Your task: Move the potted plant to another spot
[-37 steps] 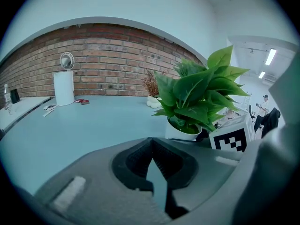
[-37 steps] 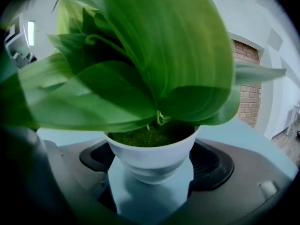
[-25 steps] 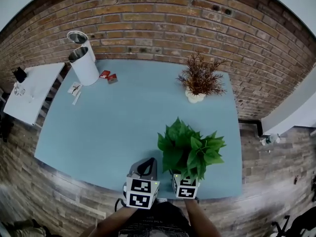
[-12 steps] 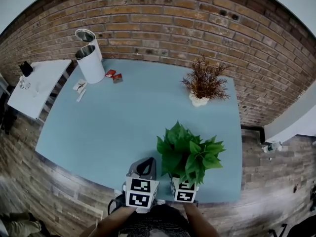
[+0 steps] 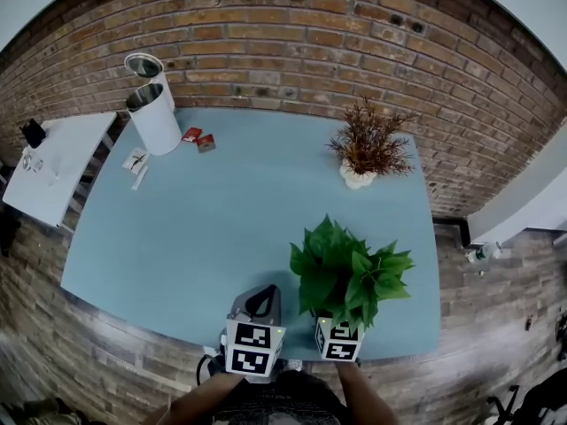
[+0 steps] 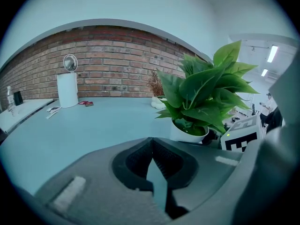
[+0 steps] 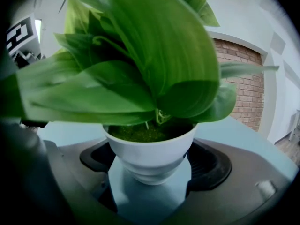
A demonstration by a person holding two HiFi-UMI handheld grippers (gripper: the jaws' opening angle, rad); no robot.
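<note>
The right gripper (image 7: 149,170) has its jaws closed on the potted plant (image 5: 350,273). Their dark ribbed pads press the flanks of the white pot (image 7: 149,149), a smooth, glazed-looking cup that narrows in a step towards its foot. Broad, glossy green leaves spread above it and hide most of the gripper from the head view. The plant is at the near right edge of the blue table (image 5: 204,228) — whether its foot rests on the matte top or hangs just clear of it, I cannot tell.

Just to its left, over the same near edge, the left gripper (image 6: 152,161) holds nothing, its jaws shut tip to tip.

So the grasp looks done. The carry and the set-down seem to be all that is left, and most of the table's middle lies bare.

At the far right of the table stands a dried plant (image 5: 368,140), wiry brown sprigs in a small pale pot. At the far left stand a tall white cylindrical bin (image 5: 152,118) and two small red packets (image 5: 198,137). Beyond the far edge rises a rough brick wall (image 5: 283,34).
</note>
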